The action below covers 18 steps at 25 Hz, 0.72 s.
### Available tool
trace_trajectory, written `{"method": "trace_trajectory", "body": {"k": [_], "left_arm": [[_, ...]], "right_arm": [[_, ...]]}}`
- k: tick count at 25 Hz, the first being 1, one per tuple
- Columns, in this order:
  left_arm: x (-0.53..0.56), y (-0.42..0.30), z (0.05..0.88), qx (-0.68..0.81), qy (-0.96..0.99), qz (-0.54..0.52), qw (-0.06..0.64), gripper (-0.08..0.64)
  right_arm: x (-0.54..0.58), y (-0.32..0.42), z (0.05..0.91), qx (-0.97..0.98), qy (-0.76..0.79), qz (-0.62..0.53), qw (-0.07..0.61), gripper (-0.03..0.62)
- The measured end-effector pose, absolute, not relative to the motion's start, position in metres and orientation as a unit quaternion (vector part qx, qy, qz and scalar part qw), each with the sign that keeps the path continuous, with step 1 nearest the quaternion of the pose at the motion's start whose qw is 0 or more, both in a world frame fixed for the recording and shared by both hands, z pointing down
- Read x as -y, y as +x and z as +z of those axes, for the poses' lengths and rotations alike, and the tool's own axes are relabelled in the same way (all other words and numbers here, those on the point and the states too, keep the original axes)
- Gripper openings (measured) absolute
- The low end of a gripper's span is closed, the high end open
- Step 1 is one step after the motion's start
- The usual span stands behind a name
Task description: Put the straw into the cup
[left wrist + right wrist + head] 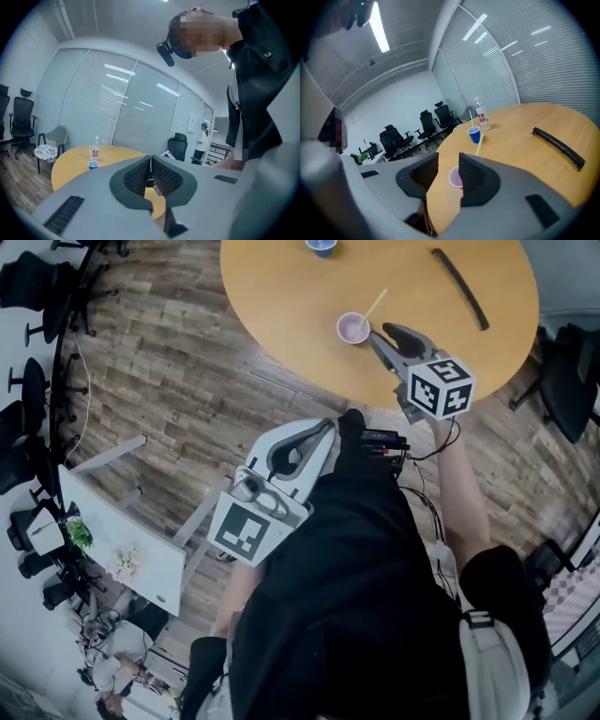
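A small pink cup [352,329] stands near the front edge of the round wooden table [281,296]. A yellow straw [375,306] leans out of it toward the far right. My right gripper [380,334] hangs just right of the cup, jaws apart with nothing between them. In the right gripper view the pink cup [455,178] shows in the gap of that gripper [448,161], and the right jaw hides the foot of the straw [478,145]. My left gripper [329,425] is off the table near my body, and in its own view the left gripper [150,159] is shut and empty.
A blue cup [474,134] with a thin straw and a water bottle [482,119] stand farther back on the table. A long black strip [559,145] lies at the right. Office chairs [393,138] line the room, and a white desk [122,540] stands at the left.
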<state>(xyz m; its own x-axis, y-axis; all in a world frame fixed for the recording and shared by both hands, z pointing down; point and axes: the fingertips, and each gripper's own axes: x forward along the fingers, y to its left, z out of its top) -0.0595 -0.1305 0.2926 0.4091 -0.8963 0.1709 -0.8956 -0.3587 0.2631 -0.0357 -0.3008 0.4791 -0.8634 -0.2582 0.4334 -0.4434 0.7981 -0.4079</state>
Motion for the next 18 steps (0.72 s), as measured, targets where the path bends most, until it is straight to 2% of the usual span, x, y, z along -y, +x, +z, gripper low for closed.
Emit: {"method": "trace_trajectory", "body": {"k": [7, 11, 18], "left_arm": [[0.066, -0.085, 0.276, 0.505, 0.853, -0.017, 0.131, 0.018], [0.016, -0.107, 0.277, 0.49, 0.863, -0.015, 0.123, 0.018], [-0.077, -0.154, 0.292, 0.484, 0.866, -0.026, 0.127, 0.018]], "right_arm": [[0.228, -0.035, 0.425, 0.939, 0.223, 0.217, 0.145, 0.038], [0.171, -0.041, 0.404, 0.94, 0.241, 0.209, 0.121, 0.032], [0.056, -0.074, 0.391, 0.948, 0.23, 0.179, 0.127, 0.032]]}}
